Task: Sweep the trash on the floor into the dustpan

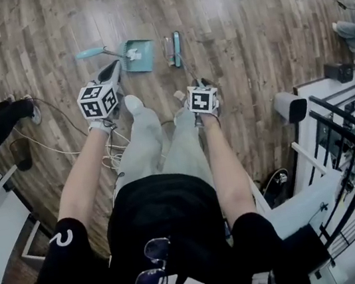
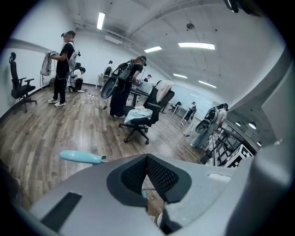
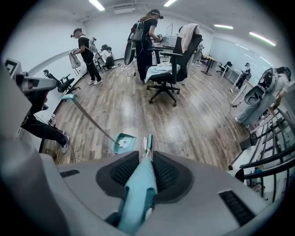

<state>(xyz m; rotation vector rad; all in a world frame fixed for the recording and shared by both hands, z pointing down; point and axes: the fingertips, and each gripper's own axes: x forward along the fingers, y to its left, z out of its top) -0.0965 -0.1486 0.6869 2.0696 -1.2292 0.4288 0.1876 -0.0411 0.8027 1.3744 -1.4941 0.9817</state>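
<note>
Wooden floor point(image 1: 251, 58): right gripper point(image 3: 146, 156) fingers point(image 3: 124, 171) clamp the broom point(image 3: 137, 193), clear only in that view; left gripper point(image 2: 147, 159) fingers point(image 2: 162, 177) touch.

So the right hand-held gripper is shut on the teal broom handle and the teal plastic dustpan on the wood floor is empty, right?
Not empty: the teal plastic dustpan on the wood floor holds white crumpled trash, as the right gripper view shows. The right hand-held gripper is shut on the teal broom handle.
</note>
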